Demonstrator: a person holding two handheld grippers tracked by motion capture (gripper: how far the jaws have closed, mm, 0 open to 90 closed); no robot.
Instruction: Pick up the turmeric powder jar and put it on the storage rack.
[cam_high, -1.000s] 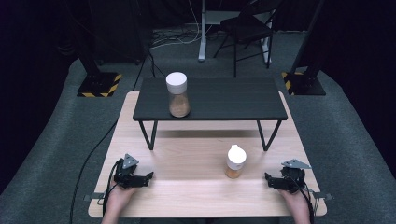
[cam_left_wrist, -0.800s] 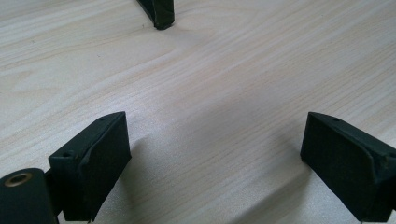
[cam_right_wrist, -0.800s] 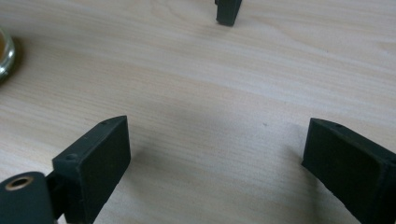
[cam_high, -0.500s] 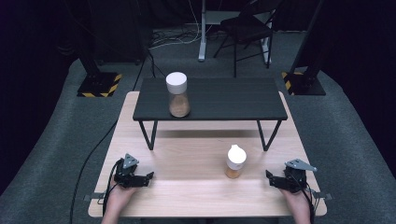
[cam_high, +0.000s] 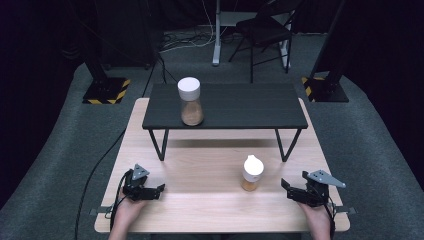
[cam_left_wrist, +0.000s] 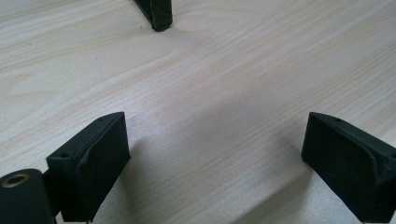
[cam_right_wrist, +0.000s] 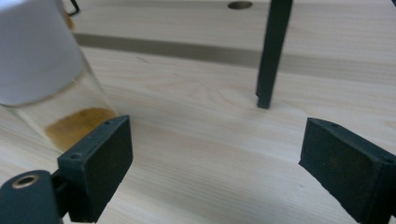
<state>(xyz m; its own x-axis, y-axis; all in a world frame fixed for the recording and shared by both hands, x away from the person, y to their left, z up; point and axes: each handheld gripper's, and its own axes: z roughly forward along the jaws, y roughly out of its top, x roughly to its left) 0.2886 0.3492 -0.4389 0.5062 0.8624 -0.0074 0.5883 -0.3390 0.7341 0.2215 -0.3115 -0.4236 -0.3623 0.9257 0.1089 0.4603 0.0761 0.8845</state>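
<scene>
Grippers at rest near the wooden table's (cam_high: 210, 210) front corners: left gripper (cam_high: 159, 190) and right gripper (cam_high: 285, 187) both spread wide, empty. Small white-capped jar (cam_high: 252, 173) just beside the right, cropped in its view. Taller jar (cam_high: 191, 101) on black shelf (cam_high: 240, 107), left end.

- The light wooden table (cam_high: 200, 175) lies bare between the left gripper (cam_high: 159, 190) and the small white-capped jar (cam_high: 252, 173), leaving wide passage there.
- That jar stands near the right gripper (cam_high: 285, 186), just to its left, with nothing between them.
- The black raised shelf (cam_high: 225, 106) spans the far half of the table; its thin legs (cam_right_wrist: 273, 51) leave open room underneath.
- A taller white-lidded jar (cam_high: 190, 101) stands on the shelf's left part; the rest of the shelf top is free.
- Both grippers' fingers (cam_left_wrist: 91, 165) are spread wide over bare wood.
</scene>
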